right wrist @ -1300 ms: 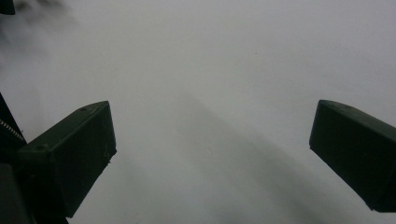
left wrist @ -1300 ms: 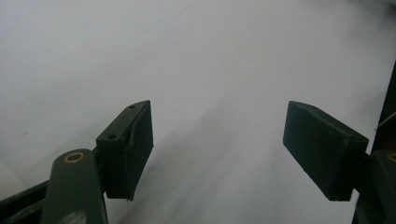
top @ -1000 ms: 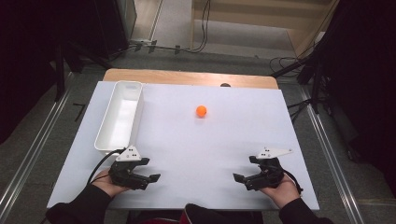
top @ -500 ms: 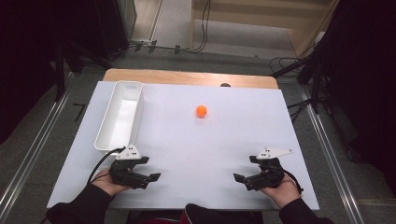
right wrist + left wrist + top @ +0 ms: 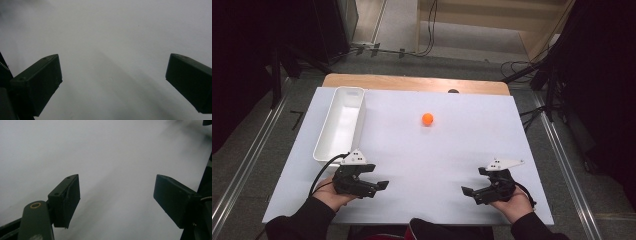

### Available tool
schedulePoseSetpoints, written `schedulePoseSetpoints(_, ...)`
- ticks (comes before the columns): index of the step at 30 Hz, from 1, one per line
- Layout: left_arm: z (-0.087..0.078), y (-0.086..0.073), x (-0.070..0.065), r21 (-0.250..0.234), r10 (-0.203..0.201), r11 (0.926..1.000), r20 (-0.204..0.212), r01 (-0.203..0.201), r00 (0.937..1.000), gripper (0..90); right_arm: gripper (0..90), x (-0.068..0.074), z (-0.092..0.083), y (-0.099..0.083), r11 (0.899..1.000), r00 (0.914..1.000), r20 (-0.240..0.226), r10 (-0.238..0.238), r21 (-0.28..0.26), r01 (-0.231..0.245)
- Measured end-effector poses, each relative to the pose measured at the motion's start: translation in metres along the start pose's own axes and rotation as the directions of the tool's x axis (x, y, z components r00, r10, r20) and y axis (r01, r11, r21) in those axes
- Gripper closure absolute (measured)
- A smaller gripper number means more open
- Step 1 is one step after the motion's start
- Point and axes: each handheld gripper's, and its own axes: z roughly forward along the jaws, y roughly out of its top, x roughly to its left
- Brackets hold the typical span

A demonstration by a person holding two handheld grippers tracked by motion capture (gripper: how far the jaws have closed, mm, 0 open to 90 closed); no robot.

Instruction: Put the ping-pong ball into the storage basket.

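Observation:
A small orange ball point(image 5: 427, 118) lies on the white table top point(image 5: 447, 150), right of its middle and toward the far side. My left gripper point(image 5: 379, 177) rests near the front left edge, held in a hand and pointing right. Its jaws have just been opening and stand open point(image 5: 116, 187), with bare white surface between them. My right gripper point(image 5: 472, 181) rests near the front right edge and points left. It is open wide point(image 5: 115, 72) with nothing between its fingers. Both grippers are far from the ball.
A long white tray point(image 5: 360, 120) stands along the left side of the table, just beyond the left gripper, and looks empty. A strip of wooden table edge point(image 5: 412, 83) shows at the back. Cables and dark stands surround the table on the floor.
The left gripper's jaws stand slightly wider apart than a second ago. Both hands, the ball and the tray have kept their places.

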Motion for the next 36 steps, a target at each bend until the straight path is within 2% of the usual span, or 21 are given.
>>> schedulePoseSetpoints(2,0.002,0.002,-0.002,0.001,-0.014,0.9999,0.009,0.014,0.9999,21.7,0.0,0.000,0.000,0.000,1.000,1.0000,-0.003,-0.002,0.004,0.002)
schedulePoseSetpoints(7,0.004,0.006,-0.003,-0.005,0.003,1.0000,0.005,-0.003,1.0000,21.2,0.0,0.000,0.002,0.001,1.000,1.0000,-0.009,0.004,0.012,-0.004)
schedulePoseSetpoints(12,0.007,0.012,0.000,-0.026,-0.020,0.9994,0.034,0.021,0.9992,21.2,0.0,0.001,0.002,0.001,1.000,0.9999,-0.013,0.000,0.010,0.000)
schedulePoseSetpoints(15,0.009,0.014,-0.001,-0.017,-0.006,0.9998,0.038,0.007,0.9993,21.1,0.0,0.001,0.003,0.001,1.000,0.9999,-0.014,-0.003,0.013,0.003)
schedulePoseSetpoints(16,0.010,0.015,-0.001,-0.012,0.003,0.9999,0.043,-0.003,0.9991,15.4,0.0,0.001,0.003,0.001,1.000,0.9998,-0.018,0.002,0.011,-0.002)
schedulePoseSetpoints(19,0.012,0.018,-0.001,-0.007,0.017,0.9998,0.065,-0.017,0.9977,14.8,0.0,0.000,0.004,0.001,1.000,0.9998,-0.021,0.000,0.014,0.000)
schedulePoseSetpoints(21,0.015,0.021,-0.001,-0.016,0.012,0.9998,0.067,-0.011,0.9977,14.7,0.0,0.000,0.004,0.001,1.000,0.9999,-0.017,0.001,0.014,0.000)
schedulePoseSetpoints(24,0.017,0.024,-0.001,-0.038,0.035,0.9987,0.045,-0.033,0.9984,14.7,0.0,0.000,0.003,0.001,1.000,0.9997,-0.023,0.001,0.015,0.000)
schedulePoseSetpoints(27,0.020,0.028,-0.002,-0.047,0.032,0.9984,0.034,-0.030,0.9989,14.7,0.0,0.000,0.003,0.001,1.000,0.9997,-0.023,0.007,0.013,-0.006)
schedulePoseSetpoints(29,0.023,0.029,-0.003,-0.062,0.044,0.9971,0.022,-0.043,0.9988,14.7,0.0,0.000,0.003,0.001,1.000,0.9998,-0.021,0.002,0.013,-0.002)
schedulePoseSetpoints(32,0.025,0.033,-0.003,-0.054,0.028,0.9982,0.030,-0.027,0.9992,14.7,0.0,0.000,0.003,0.001,1.000,0.9998,-0.012,0.012,0.006,-0.012)
schedulePoseSetpoints(36,0.026,0.039,-0.004,-0.047,0.044,0.9980,0.030,-0.043,0.9986,14.7,0.0,-0.003,0.003,0.000,1.000,0.9995,-0.015,0.027,0.001,-0.027)
